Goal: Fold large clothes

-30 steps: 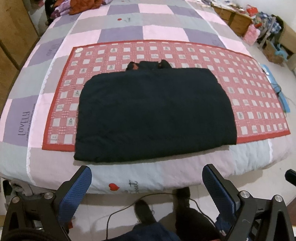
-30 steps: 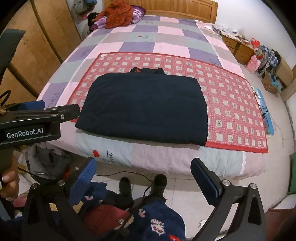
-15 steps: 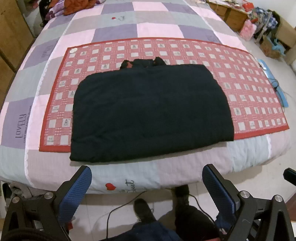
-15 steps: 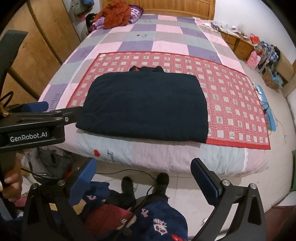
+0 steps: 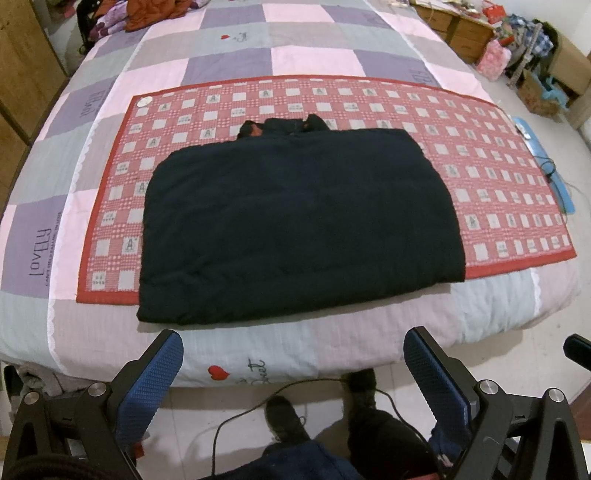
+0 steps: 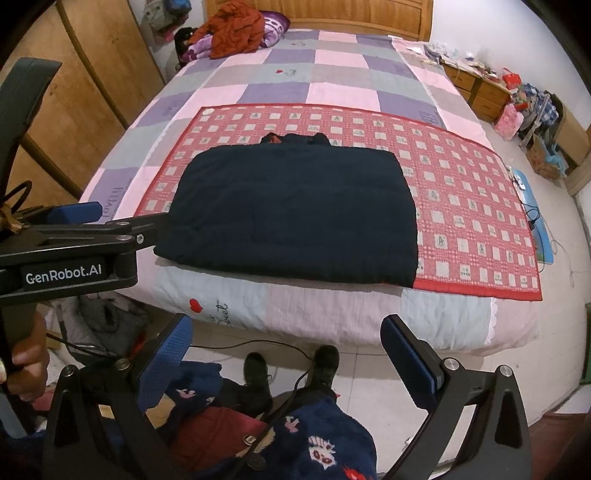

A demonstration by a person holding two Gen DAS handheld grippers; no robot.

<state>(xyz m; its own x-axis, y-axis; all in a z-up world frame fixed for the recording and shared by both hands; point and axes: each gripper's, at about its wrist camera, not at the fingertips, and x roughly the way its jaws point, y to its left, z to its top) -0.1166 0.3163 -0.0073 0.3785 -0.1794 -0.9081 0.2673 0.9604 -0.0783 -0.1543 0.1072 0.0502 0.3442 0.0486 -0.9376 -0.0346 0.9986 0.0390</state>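
Note:
A dark navy garment lies folded into a wide rectangle on a red checked mat on the bed; its collar shows at the far edge. It also shows in the right wrist view on the mat. My left gripper is open and empty, held off the bed's near edge. My right gripper is open and empty, above the floor in front of the bed. The left gripper's body shows at the left of the right wrist view.
The bed has a pink, purple and grey patchwork quilt. Clothes are piled at the headboard. A wardrobe stands left. Bedside cabinets and clutter stand right. My feet and a cable are on the floor.
Both grippers have shifted slightly, with the views a little closer over the bed. The garment has not moved. Both grippers stay open.

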